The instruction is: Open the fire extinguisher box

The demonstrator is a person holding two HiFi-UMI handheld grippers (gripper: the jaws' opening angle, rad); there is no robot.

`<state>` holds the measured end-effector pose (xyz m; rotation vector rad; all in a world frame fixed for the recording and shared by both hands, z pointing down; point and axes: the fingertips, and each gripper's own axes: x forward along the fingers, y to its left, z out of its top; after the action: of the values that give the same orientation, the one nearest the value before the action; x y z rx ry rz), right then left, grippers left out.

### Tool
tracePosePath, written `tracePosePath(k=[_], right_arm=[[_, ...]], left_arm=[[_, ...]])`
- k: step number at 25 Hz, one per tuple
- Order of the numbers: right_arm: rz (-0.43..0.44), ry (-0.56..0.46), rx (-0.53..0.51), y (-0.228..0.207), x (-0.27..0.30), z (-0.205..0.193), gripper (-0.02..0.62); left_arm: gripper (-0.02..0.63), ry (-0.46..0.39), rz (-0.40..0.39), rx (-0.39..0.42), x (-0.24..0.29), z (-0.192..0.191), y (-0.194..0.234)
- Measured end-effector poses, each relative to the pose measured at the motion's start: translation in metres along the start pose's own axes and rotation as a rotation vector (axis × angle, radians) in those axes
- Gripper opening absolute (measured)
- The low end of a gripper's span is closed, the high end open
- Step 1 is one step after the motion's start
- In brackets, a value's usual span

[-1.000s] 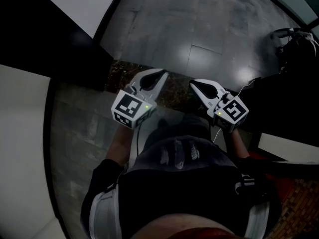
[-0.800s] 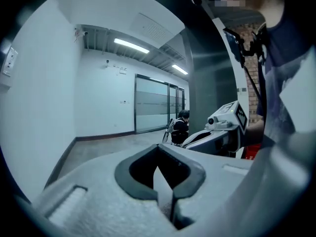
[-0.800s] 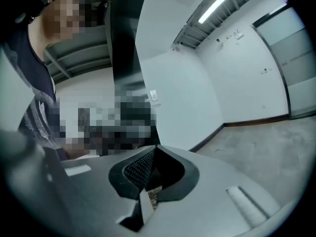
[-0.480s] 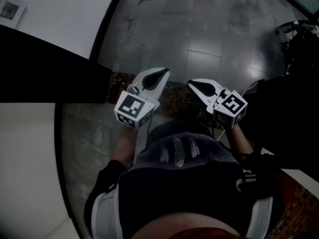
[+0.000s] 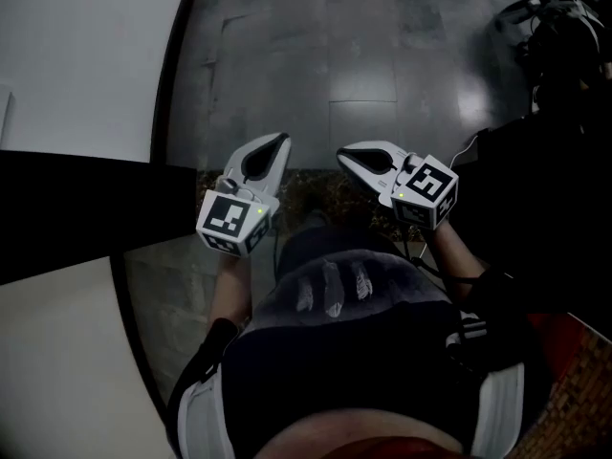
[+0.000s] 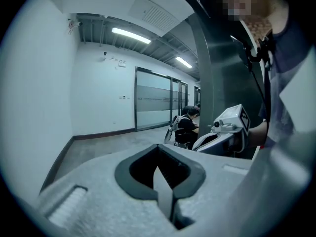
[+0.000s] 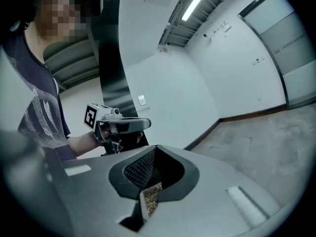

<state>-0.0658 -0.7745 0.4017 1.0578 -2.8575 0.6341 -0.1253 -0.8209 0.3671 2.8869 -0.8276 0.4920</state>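
The left hand-held gripper (image 5: 275, 142) and the right hand-held gripper (image 5: 346, 151) are held side by side, not touching, in front of the person's torso (image 5: 363, 352) above the grey tiled floor (image 5: 363, 46). The jaws of both are closed and empty. A white wall (image 5: 86, 55) stands at left. No view shows the fire extinguisher box recognisably.

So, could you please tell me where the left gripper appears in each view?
Head view: left gripper, left of centre.
Left gripper view: its own shut jaws, bottom centre.
Right gripper view: left of centre.
Shared landmark: dark skirting under the white wall.
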Motion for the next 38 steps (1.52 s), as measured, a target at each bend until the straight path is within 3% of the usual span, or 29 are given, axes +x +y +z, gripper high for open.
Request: tracePosePath(k=[8,12,22,25,28,31,35,38], right_arm=[[-0.099,0.044,0.006,-0.065,0.025,0.026,-0.002],[-0.141,0.041,0.014,-0.083,0.039,0.028,-0.002],[-0.188,0.028,0.074,-0.135,0.118,0.08,-0.002],[-0.242,0.023,0.086,-0.153,0.116,0.081,-0.002],[-0.291,0.024,0.093,-0.171,0.115,0.088,-0.002],[-0.342,0.011,0.095,-0.19,0.108,0.1,-0.002],[-0.332,-0.008,0.107,-0.205,0.087,0.106,-0.002],[-0.337,-0.075,0.06,-0.237,0.064,0.12,-0.002]], left_arm=[[-0.002,-0.01,-0.132,-0.056,0.071,0.011,0.048],[-0.002,-0.038,-0.163,-0.045,0.089,0.008,0.067],[-0.002,0.013,-0.232,-0.098,0.133,0.015,0.172],[-0.002,0.025,-0.291,-0.085,0.158,0.014,0.175],[-0.002,-0.043,-0.383,-0.053,0.182,0.028,0.17],[-0.002,-0.055,-0.437,-0.051,0.202,0.036,0.167],[-0.002,-0.018,-0.42,-0.034,0.213,0.04,0.157],[-0.002,-0.016,-0.431,0.025,0.254,0.056,0.149]])
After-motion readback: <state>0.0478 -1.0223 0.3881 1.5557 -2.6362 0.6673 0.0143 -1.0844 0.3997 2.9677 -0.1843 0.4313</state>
